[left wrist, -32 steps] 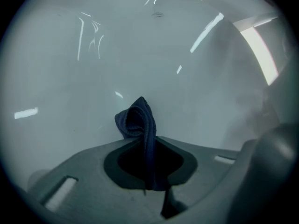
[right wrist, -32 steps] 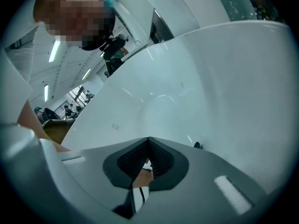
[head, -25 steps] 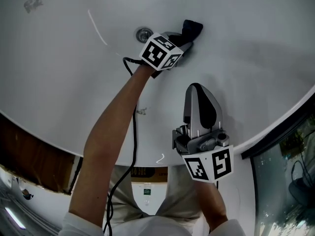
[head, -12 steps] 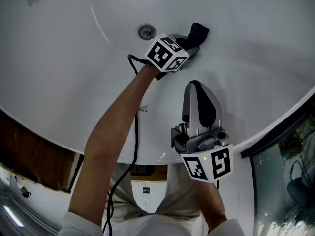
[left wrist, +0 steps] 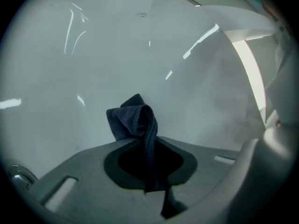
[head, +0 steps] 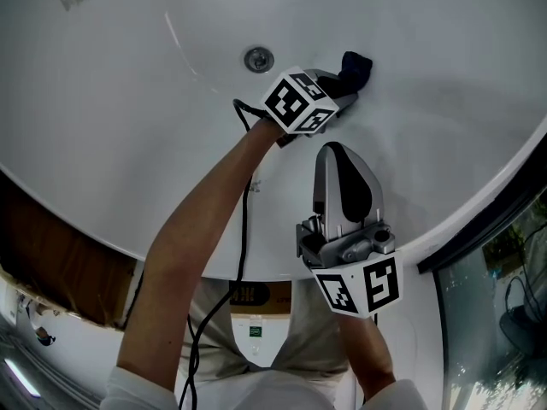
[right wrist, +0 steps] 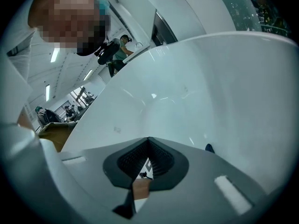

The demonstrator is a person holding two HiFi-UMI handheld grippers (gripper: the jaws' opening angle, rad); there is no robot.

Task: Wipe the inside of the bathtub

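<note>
The white bathtub (head: 111, 101) fills the head view; its drain (head: 257, 57) sits near the top middle. My left gripper (head: 342, 82) reaches down into the tub just right of the drain, shut on a dark blue cloth (head: 355, 67) that presses against the tub's floor. In the left gripper view the cloth (left wrist: 133, 118) bunches up out of the closed jaws against the white surface. My right gripper (head: 342, 156) hangs above the tub's near rim, shut with nothing in it; its own view looks along the tub's inner wall (right wrist: 224, 87).
A black cable (head: 241, 229) runs along the left arm. A brown wooden surface (head: 51, 254) lies outside the tub at the lower left. A dark frame with glass (head: 496, 246) borders the tub at the right. People stand far off in the right gripper view.
The left gripper has slid the cloth to the right and slightly toward me across the tub's floor, away from the drain. The right gripper has hardly moved.
</note>
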